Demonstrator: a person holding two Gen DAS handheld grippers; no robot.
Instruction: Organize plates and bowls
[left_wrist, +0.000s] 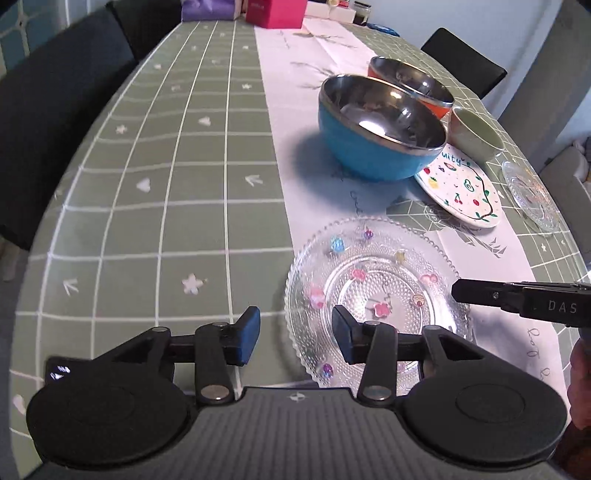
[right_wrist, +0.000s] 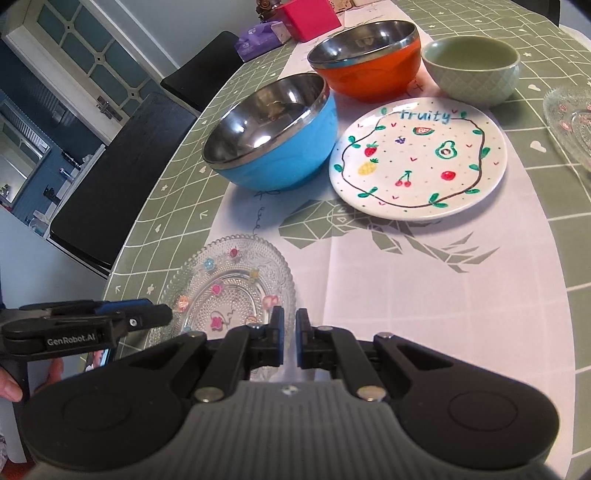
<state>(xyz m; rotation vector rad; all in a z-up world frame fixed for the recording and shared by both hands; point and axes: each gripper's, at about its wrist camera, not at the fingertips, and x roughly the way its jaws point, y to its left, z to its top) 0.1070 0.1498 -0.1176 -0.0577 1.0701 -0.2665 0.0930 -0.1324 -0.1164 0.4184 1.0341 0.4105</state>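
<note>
A clear glass plate (left_wrist: 376, 280) with coloured flower dots lies on the white runner near the table's front edge. My left gripper (left_wrist: 295, 332) is open; the plate's left rim runs between its blue pads without touching them. My right gripper (right_wrist: 290, 326) is shut on the plate's (right_wrist: 229, 288) opposite rim and enters the left wrist view as a black tip (left_wrist: 458, 291). Farther back stand a blue steel bowl (left_wrist: 369, 147), an orange steel bowl (right_wrist: 369, 74), a pale green bowl (right_wrist: 472, 74) and a white "fruity" plate (right_wrist: 417, 158).
A second glass plate (left_wrist: 532, 195) lies near the table's right edge. A pink box (left_wrist: 277, 13) and a purple pack (right_wrist: 258, 40) sit at the far end. Black chairs (right_wrist: 122, 177) line the left side. A hand (right_wrist: 11, 387) holds the left gripper (right_wrist: 162, 314).
</note>
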